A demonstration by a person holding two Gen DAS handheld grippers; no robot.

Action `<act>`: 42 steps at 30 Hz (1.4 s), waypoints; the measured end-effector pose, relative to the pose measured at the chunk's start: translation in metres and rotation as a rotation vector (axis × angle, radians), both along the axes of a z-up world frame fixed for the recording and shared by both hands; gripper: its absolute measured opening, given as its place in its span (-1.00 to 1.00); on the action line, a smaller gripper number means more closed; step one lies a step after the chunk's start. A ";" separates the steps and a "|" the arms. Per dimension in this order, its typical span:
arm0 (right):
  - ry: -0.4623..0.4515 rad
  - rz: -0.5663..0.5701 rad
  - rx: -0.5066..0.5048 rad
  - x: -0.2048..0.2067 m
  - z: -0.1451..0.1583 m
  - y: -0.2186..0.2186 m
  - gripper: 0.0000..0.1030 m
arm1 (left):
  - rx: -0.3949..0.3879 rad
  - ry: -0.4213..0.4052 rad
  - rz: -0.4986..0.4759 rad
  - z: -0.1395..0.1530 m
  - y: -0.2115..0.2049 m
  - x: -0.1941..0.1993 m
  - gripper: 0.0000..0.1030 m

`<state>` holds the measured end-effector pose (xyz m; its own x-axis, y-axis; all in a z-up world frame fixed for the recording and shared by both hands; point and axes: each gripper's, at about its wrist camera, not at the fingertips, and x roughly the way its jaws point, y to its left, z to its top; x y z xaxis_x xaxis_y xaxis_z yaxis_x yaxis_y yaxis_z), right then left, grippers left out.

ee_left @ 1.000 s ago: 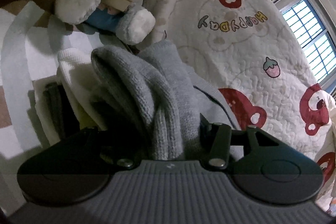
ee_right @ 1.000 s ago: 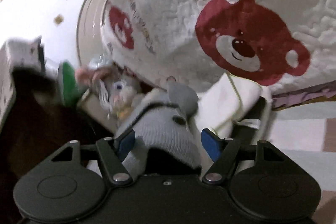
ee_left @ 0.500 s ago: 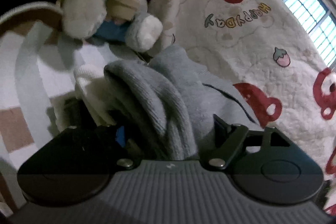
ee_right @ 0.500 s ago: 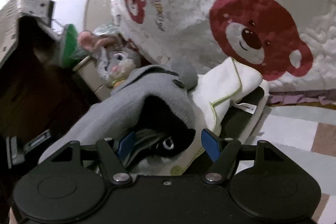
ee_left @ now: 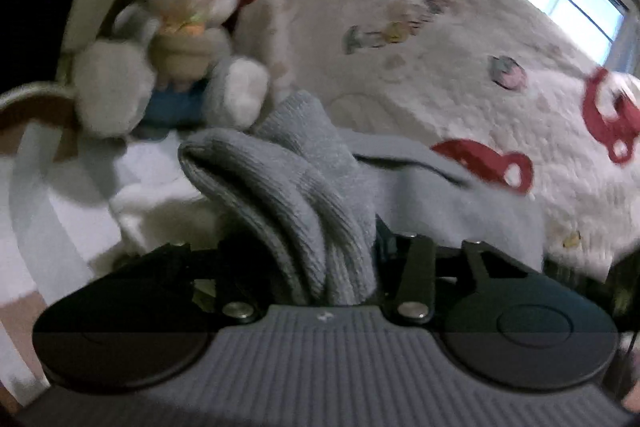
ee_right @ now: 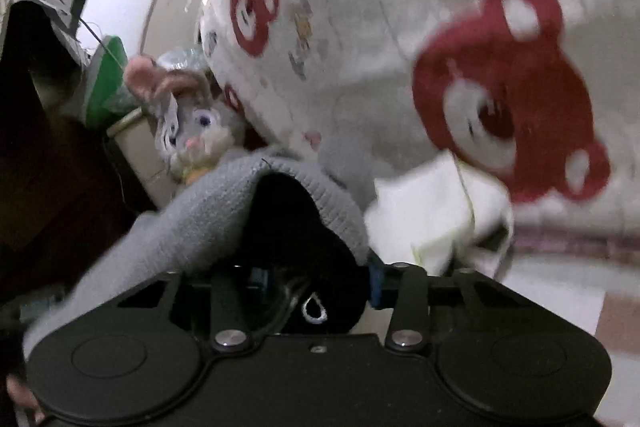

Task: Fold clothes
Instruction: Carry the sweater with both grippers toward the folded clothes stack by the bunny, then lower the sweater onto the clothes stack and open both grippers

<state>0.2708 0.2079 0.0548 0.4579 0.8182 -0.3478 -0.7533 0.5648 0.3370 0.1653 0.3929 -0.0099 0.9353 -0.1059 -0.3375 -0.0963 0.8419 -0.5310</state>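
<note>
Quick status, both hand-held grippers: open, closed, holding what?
Left hand-held gripper: closed on the grey knit sweater.
Right hand-held gripper: closed on black fabric.

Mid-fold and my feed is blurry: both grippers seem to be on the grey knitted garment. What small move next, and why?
Probably carry the grey knitted garment clear of the white folded cloth and lay it flat on the bear-print quilt. The left gripper has it bunched between its fingers; the right gripper appears shut on its hem, so it hangs crumpled, not spread.
</note>
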 end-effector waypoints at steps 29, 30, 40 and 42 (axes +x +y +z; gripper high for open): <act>0.297 -0.179 0.143 0.032 -0.059 -0.045 0.10 | -0.294 -0.008 0.171 -0.016 -0.011 -0.030 0.27; 0.302 -0.168 0.139 0.027 -0.058 -0.048 0.10 | -0.282 -0.007 0.179 -0.013 -0.008 -0.033 0.27; 0.027 0.213 -0.069 -0.071 -0.004 -0.059 0.09 | -0.257 0.147 -0.001 -0.001 0.024 -0.005 0.31; 0.000 0.266 -0.109 -0.086 -0.003 -0.053 0.09 | -0.145 0.126 -0.011 0.005 0.018 0.001 0.19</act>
<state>0.1853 0.1551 0.0518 0.2319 0.8674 -0.4404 -0.8799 0.3801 0.2853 0.1662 0.4112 -0.0048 0.8853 -0.1716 -0.4321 -0.1610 0.7588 -0.6311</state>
